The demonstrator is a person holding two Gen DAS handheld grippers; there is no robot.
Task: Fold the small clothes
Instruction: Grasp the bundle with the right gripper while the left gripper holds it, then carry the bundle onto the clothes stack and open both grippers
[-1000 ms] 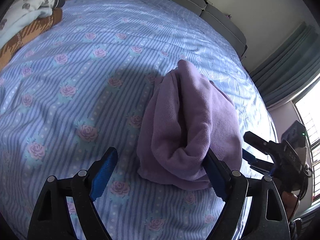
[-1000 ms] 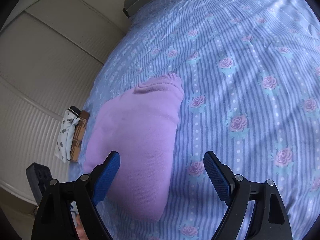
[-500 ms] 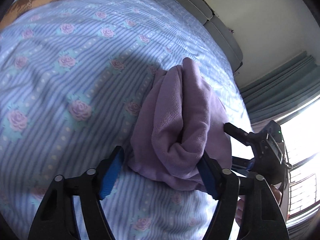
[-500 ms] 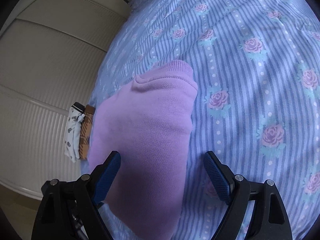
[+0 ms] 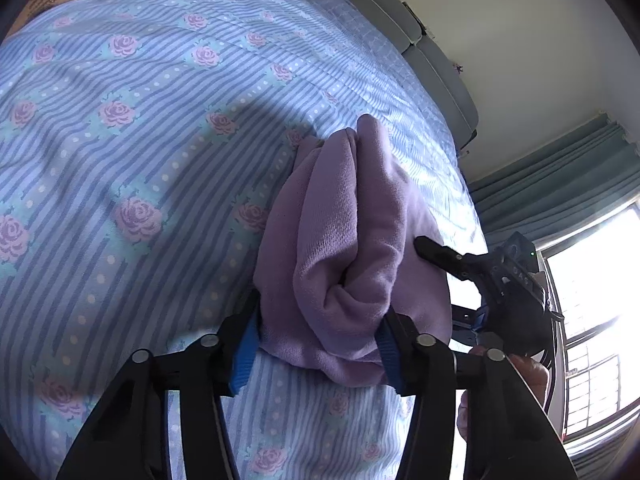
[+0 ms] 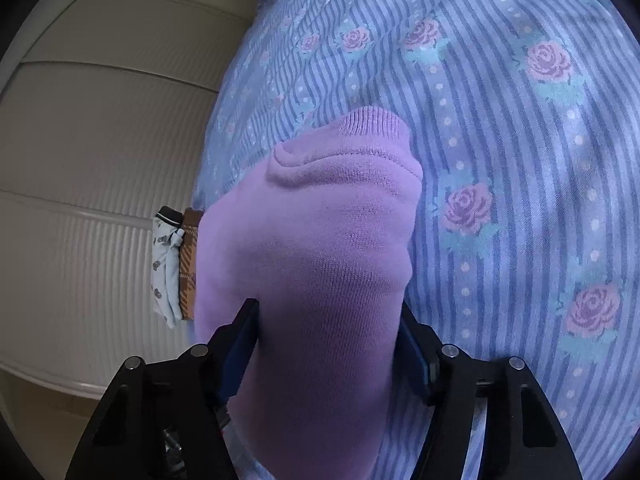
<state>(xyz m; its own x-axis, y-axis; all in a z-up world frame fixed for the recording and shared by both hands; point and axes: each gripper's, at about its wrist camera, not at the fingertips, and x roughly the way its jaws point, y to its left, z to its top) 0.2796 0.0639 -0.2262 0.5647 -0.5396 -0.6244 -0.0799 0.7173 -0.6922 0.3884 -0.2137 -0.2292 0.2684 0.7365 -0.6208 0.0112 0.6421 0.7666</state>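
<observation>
A folded lilac sweater (image 5: 352, 240) lies on the blue striped bedspread with pink roses (image 5: 132, 152). My left gripper (image 5: 316, 340) has closed its blue-padded jaws on the bundle's near end, with the thick folds between them. My right gripper (image 6: 328, 344) grips the same sweater (image 6: 320, 248) from the opposite side, its jaws pressed against the cloth; the ribbed hem points away from me. The right gripper also shows in the left wrist view (image 5: 492, 280) behind the sweater.
Two folded garments, one white patterned (image 6: 164, 264) and one brown checked (image 6: 188, 264), lie at the bed's far edge by a white ribbed wardrobe (image 6: 88, 168). A grey headboard (image 5: 420, 40), teal curtains (image 5: 560, 184) and a bright window (image 5: 592, 300) lie beyond.
Both grippers moved in onto the sweater and narrowed from wide open until their pads pressed its two ends. The sweater now fills the gap between each pair of jaws.
</observation>
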